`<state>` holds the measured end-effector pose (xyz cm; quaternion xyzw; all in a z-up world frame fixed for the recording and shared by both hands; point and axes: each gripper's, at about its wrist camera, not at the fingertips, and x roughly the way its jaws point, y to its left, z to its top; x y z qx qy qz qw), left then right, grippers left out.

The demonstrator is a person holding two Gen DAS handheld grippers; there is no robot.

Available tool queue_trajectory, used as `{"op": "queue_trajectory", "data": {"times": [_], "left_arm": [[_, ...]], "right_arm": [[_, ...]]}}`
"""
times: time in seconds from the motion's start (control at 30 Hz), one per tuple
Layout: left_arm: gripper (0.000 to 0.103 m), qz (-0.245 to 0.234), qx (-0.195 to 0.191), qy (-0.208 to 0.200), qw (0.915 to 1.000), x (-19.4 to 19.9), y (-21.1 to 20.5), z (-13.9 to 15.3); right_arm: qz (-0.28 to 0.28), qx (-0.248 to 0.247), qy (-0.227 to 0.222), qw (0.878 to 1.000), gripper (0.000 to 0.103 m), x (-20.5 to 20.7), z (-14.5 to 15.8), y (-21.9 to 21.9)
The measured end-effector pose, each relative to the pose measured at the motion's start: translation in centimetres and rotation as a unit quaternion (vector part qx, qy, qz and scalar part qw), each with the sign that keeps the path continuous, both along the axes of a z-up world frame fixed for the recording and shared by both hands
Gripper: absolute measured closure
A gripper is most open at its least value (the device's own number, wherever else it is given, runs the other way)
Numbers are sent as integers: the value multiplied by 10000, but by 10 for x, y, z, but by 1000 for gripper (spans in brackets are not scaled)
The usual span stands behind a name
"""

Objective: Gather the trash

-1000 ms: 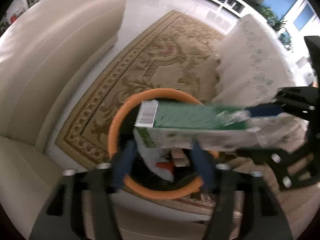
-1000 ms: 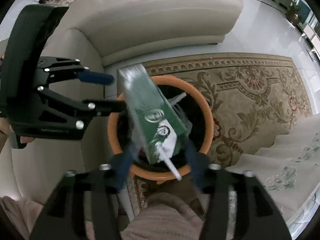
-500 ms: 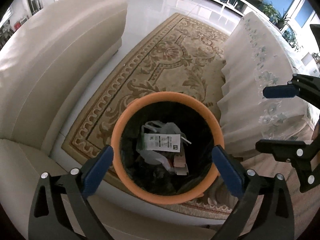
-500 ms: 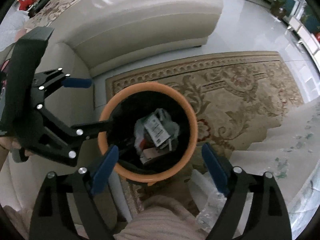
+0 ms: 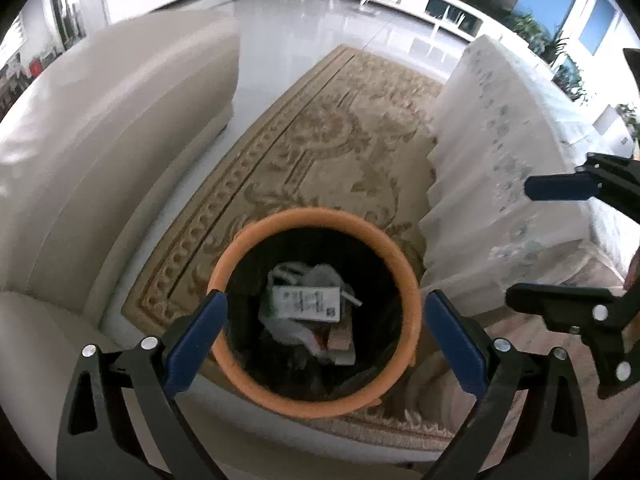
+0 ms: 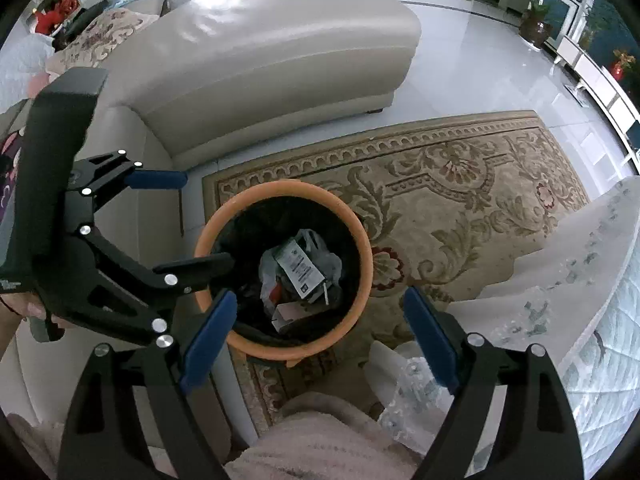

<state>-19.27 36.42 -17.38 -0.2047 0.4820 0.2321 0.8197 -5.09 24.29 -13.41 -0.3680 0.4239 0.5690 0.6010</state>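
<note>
Only rightward: pink sleeve (image 6: pixel 320 444) below bin (image 6: pixel 360 236).

- The left gripper (image 5: pixel 324 334) is pointing down, its two blue fingers (image 5: pixel 196 344) standing wide apart with nothing between them.
- Its jaws have just been opening.
- The right gripper (image 6: pixel 320 338) is pointing down too, its blue fingers (image 6: pixel 430 340) also standing wide apart and holding nothing.
- Its jaws have just been opening as well.
- The two grippers are sitting near each other, not touching.
- A hand (image 6: pixel 36 310) is gripping the back of the left gripper.
</note>
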Motion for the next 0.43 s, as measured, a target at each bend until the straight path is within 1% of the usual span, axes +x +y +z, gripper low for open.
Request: {"op": "queue_trajectory", "data": {"times": [0.07, 0.1, 0.2, 0.27, 0.43], "left_arm": [[6, -30, 150, -108, 9998, 0, -5, 8], [6, -54, 158, -106, 9998, 0, -7, 9], [6, 14, -73, 107, 9999, 5, -6, 6], [6, 116, -1, 181, 9998, 5, -7, 6], [6, 95, 32, 251, 9996, 7, -13, 10]], "right_arm": [[-30, 35, 2, 10000, 19, 1, 3, -3], [-45, 52, 1, 10000, 19, 2, 4, -5], [-67, 100, -20, 9999, 19, 1, 7, -9], [-81, 144, -32, 9999, 19, 2, 10, -11], [-151, 309, -17, 9994, 19, 2, 21, -21]]}}
